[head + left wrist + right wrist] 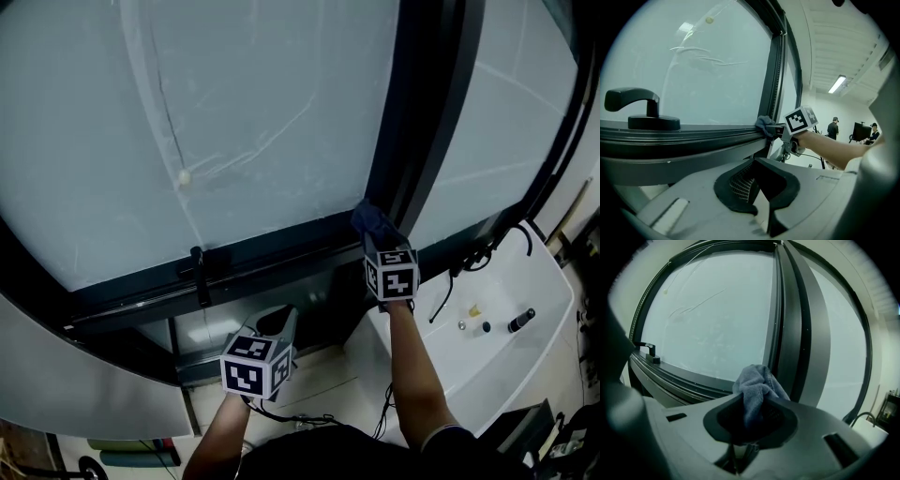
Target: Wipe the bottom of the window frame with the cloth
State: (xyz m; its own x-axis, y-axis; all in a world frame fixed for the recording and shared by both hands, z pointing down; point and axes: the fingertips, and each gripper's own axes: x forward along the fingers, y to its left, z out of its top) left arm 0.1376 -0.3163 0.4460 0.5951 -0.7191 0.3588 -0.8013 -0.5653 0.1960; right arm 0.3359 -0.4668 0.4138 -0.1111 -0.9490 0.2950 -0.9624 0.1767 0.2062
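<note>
The right claw (377,242) grips the cloth (757,385), bunched just ahead of it against the window frame (281,246) bottom for wiping; the left claw (757,185) hangs open, empty.

White cubes with black square markers on both: left gripper (279,323), right gripper (373,234). Grey moulded bodies, dark ribbed jaws. Thin black cable (281,412) under the left, dark short sleeve (450,438) on the right.

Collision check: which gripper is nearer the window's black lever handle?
Left. Left gripper hangs just below the black lever handle; right gripper is farther along the dark window frame.
</note>
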